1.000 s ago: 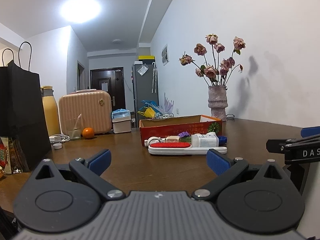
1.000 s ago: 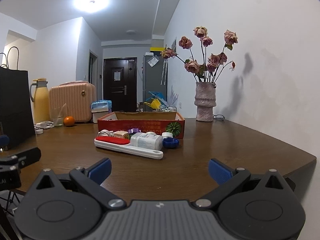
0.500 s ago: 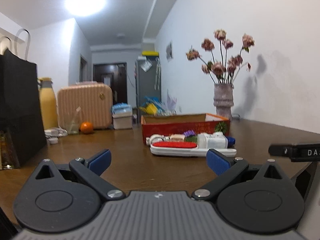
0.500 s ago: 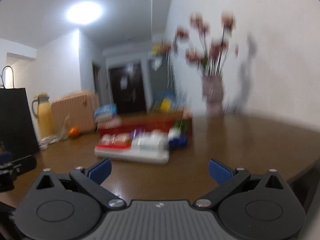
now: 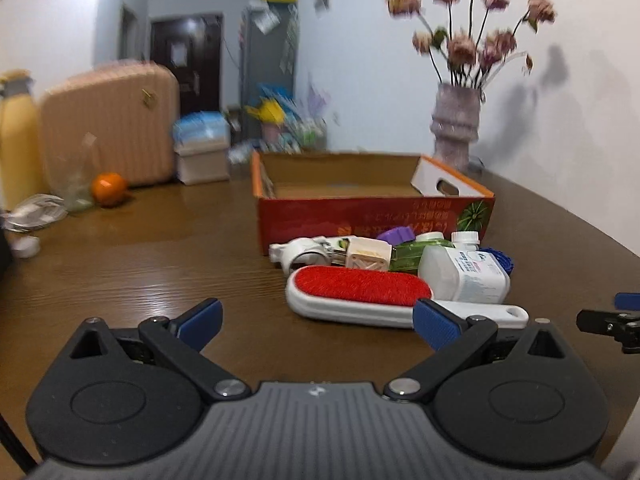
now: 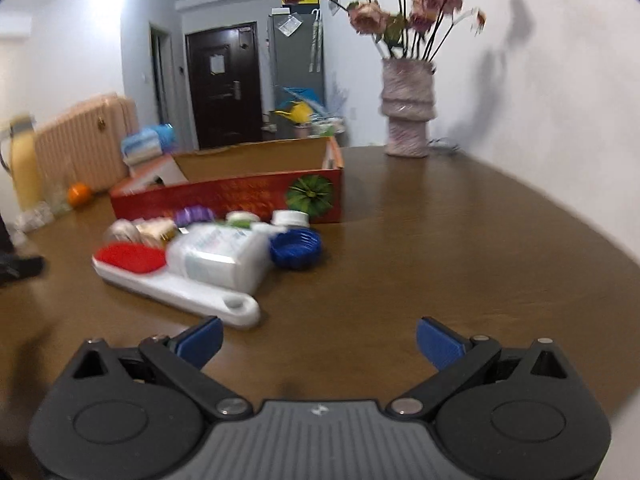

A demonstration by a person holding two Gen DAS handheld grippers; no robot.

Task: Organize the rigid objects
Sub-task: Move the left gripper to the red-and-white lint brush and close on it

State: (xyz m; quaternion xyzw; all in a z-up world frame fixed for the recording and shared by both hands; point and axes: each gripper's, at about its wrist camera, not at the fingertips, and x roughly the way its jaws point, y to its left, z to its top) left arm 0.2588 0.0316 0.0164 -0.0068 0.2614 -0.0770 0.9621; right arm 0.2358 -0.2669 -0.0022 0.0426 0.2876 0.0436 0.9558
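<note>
A red cardboard box [image 5: 360,216] [image 6: 240,196] stands open on the brown table [image 5: 140,264]. In front of it lies a pile: a white lint brush with a red pad [image 5: 360,292] [image 6: 168,280], a white bottle [image 5: 464,272] [image 6: 224,256], a blue cap [image 6: 296,244], a purple cap [image 5: 396,235] and small white pieces. My left gripper [image 5: 320,320] is open, just short of the brush. My right gripper [image 6: 320,340] is open too, near the brush handle [image 6: 236,308], holding nothing. The right gripper's tip [image 5: 612,320] shows at the right edge of the left wrist view.
A vase of dried roses [image 5: 456,128] [image 6: 408,108] stands by the wall behind the box. At the far left are a pink case [image 5: 108,124], an orange [image 5: 109,188], a yellow flask [image 5: 16,140] and a tissue box [image 5: 202,148]. The table edge curves off at the right [image 6: 580,232].
Both grippers have moved forward and tilted down toward the pile; the box and brush look larger and closer. Both stay open. No object has shifted.
</note>
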